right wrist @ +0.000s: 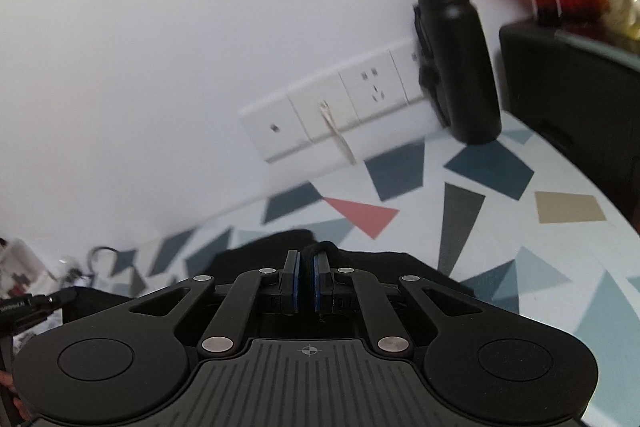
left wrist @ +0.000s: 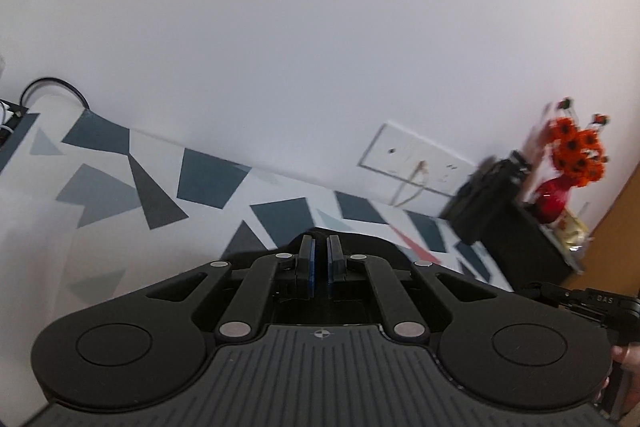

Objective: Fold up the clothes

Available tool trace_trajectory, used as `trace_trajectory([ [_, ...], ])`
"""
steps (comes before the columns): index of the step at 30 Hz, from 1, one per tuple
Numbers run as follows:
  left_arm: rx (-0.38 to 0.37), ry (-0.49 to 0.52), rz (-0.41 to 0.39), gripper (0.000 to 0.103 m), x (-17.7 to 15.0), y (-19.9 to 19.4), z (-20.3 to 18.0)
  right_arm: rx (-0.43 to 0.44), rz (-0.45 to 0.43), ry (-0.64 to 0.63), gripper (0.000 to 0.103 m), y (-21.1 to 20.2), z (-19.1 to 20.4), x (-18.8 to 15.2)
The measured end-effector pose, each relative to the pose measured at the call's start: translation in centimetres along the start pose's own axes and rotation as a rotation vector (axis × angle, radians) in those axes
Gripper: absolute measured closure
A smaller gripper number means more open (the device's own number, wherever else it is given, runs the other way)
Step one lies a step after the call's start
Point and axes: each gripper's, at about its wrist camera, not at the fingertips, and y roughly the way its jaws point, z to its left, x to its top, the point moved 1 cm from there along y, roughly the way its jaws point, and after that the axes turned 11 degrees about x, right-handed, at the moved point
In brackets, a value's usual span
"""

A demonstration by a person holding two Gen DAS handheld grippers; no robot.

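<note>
A black garment [left wrist: 360,241] lies on a table covered by a white cloth with blue and grey triangles [left wrist: 208,179]. In the left wrist view only a strip of the garment shows past the tips of my left gripper [left wrist: 321,247], whose blue pads stand almost together with dark fabric between them. In the right wrist view the black garment [right wrist: 260,247] spreads under and beyond my right gripper [right wrist: 306,259]. A rolled hem [right wrist: 320,247] curls over its fingertips, pinched between the pads. Both grippers sit low over the cloth.
A black bottle [right wrist: 460,67] stands at the wall beside a white socket strip [right wrist: 332,107]. A black cabinet [right wrist: 568,87] at the right carries a red vase of orange flowers [left wrist: 554,195]. A black cable [left wrist: 52,87] loops at the far left. The wall is close behind.
</note>
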Motion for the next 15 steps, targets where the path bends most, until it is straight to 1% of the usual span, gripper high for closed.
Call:
trace_trajectory([
  [3,0.044,-0.034,0.064,0.097,-0.3,4.5,1.1,-0.02,0.063,0.029,0.097,3.7,-2.8,0.2],
  [6,0.093,-0.034,0.133,0.097,-1.1,8.4,1.8,-0.047,0.121,0.062,0.097,7.0,-5.5,0.1],
  [9,0.123,-0.034,0.176,0.097,-1.8,10.7,2.4,-0.073,0.156,0.086,0.097,9.1,-7.3,-0.4],
  [11,0.129,-0.037,0.202,0.097,-2.2,11.5,2.7,-0.116,0.151,0.101,0.09,9.5,-8.0,-0.6],
  [13,0.121,-0.035,0.225,0.095,-2.3,11.8,2.8,-0.098,0.129,0.162,0.075,9.1,-8.9,-0.3],
  [14,0.105,-0.04,0.238,0.092,-2.2,11.9,2.9,-0.089,0.118,0.192,0.072,8.8,-9.3,-0.2],
  [15,0.088,-0.045,0.251,0.08,-2.1,11.9,3.0,-0.081,0.106,0.21,0.069,8.4,-9.6,0.1],
])
